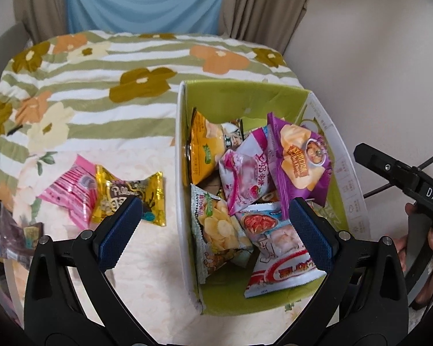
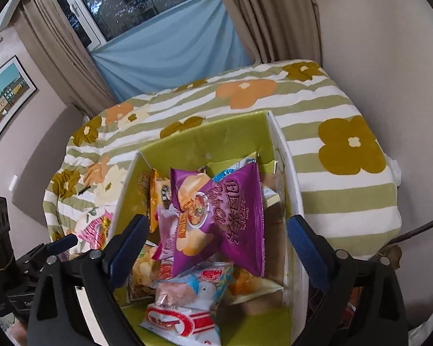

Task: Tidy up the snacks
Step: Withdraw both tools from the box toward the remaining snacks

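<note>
Left tongs [image 1: 213, 233] wide, nothing held, hovering over the near-left wall of the box [image 1: 184, 190]. Right tongs [image 2: 219, 250] also wide and empty, directly above the box contents.

Box: white outside, lime green inside, thin card walls, near corner looks frayed. Sits on the bed [image 1: 147, 259] toward its right side, on a cream textured cover; the green-striped floral quilt [image 1: 101, 92] lies beyond it, toward the far edge.

Inside it: purple chip bag [image 2: 231, 216] on top, puffy and propped at a tilt; pale pink candy pack [image 1: 242, 181], orange bag [image 1: 202, 144] against the left wall, a crisps bag with a green logo [image 1: 216, 227], and a red-and-white pack [image 1: 283, 274] at the near end.

Still out on the bed, left of the box: gold foil "Pillows" pack [image 1: 135, 199] overlapping a pink striped pack [image 1: 72, 193]; a dark wrapper [image 1: 14, 236] nearer the bed's left edge. My read: these go next, likely for the left tongs.

Risks:
- Everything is glossy, air-filled film. Pinch the belly and it squirts out or bursts; go for the crimped seam.
- Gold and pink overlap, so one grab may drag both.
- Soft bedding gives under downward push, so fabric could get pinched.
- Pile is loose and high; another drop could tip the purple bag over the wall.
- Both tongs crowd the box; collision possible.
</note>
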The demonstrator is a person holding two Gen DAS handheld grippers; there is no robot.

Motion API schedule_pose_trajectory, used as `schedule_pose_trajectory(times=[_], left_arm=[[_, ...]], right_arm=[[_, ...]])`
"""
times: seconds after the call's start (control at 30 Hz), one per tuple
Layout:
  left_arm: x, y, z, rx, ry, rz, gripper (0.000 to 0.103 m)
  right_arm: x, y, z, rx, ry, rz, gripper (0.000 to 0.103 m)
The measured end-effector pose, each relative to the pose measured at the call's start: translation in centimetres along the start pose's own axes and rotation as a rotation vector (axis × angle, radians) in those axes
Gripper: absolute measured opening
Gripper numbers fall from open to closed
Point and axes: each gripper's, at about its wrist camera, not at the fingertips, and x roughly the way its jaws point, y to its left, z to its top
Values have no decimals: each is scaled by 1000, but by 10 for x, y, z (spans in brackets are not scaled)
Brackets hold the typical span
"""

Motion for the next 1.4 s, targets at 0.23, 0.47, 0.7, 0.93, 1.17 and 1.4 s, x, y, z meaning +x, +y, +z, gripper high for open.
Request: schedule_pose_trajectory(times=[0.23,0.47,0.7,0.93,1.17,1.4], left_arm=[[-41,14,-4,-3,-42,26,101],[-92,53,-18,5,-107,102,101],[-131,116,-31,3,-134,176,101],[-154,194,-48,-5,-128,211,101],[-165,278,-64,-56,-89,215,101],[-143,350,-74,-52,-18,129,101]], right_arm=[[-24,15,-1,-40,-20,-1,96],[-38,58,-11,-116,-41,27,96],[-50,122,-24,-154,-94,23,96],[-39,192,-51,-169,-98,-8,96],[-16,255,-79,-186,-75,-8,96],[18,297,-112,-148,-29,-48,96]])
